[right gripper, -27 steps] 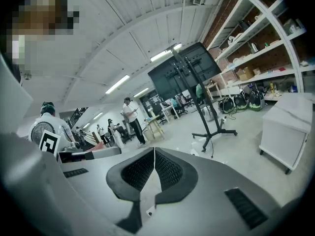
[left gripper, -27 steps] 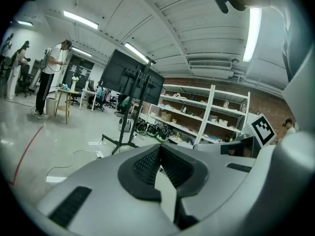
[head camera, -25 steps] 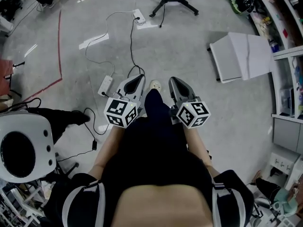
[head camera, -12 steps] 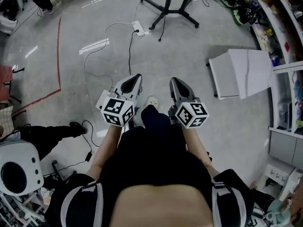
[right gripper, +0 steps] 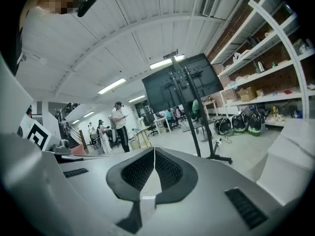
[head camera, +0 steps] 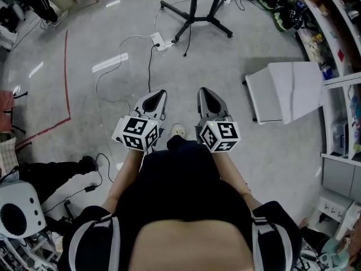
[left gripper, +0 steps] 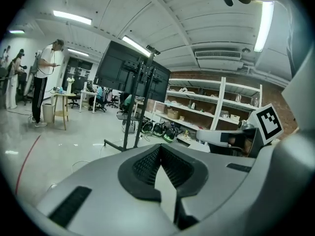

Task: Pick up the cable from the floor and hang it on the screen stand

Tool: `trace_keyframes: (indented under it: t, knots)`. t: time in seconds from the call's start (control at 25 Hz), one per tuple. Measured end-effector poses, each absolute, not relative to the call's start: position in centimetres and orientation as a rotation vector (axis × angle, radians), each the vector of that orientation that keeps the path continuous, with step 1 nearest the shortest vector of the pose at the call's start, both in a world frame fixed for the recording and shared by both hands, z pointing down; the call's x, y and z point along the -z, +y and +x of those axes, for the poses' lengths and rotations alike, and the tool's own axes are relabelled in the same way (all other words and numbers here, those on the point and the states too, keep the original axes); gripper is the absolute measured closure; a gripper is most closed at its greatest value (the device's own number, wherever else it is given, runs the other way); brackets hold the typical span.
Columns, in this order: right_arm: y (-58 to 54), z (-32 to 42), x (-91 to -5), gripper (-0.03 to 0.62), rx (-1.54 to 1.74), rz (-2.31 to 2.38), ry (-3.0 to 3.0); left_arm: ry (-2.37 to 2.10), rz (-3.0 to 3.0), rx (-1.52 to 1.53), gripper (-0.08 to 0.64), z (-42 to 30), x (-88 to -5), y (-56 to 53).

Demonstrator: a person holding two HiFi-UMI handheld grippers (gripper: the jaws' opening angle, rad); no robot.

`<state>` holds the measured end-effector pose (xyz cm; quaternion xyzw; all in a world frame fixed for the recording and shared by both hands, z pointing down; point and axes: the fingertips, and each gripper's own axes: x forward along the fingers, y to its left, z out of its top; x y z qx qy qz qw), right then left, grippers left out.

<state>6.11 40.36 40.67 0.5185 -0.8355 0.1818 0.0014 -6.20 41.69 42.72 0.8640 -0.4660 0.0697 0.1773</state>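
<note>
Grey left hand-held gripper [head camera: 162, 93] and right hand-held gripper [head camera: 202, 91] point forward, closed.

- Two grippers are pointing up the centre of the head view: the left gripper [head camera: 159, 94] and the right gripper [head camera: 203, 91].
- Two marker cubes are riding on them: the left cube [head camera: 137, 133] and the right cube [head camera: 219, 136].
- One screen stand [head camera: 194, 17] is standing at top centre.
- One power strip [head camera: 155, 39] is lying beside the stand's foot.
- Two cables are trailing from the strip: a white cable [head camera: 97, 88] and a dark cable [head camera: 149, 66].
- One white box [head camera: 282, 92] is sitting at the right.
</note>
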Motion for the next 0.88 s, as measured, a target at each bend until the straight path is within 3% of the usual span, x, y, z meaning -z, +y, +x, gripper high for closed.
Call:
trace_keyframes:
  t: [0.88]
  knots:
    - [36.6,8.1,-41.2,0.568,-0.582,1.689,-2.606,-1.244,2.460,-0.209,0.552,-3.1,-43.2,36.9]
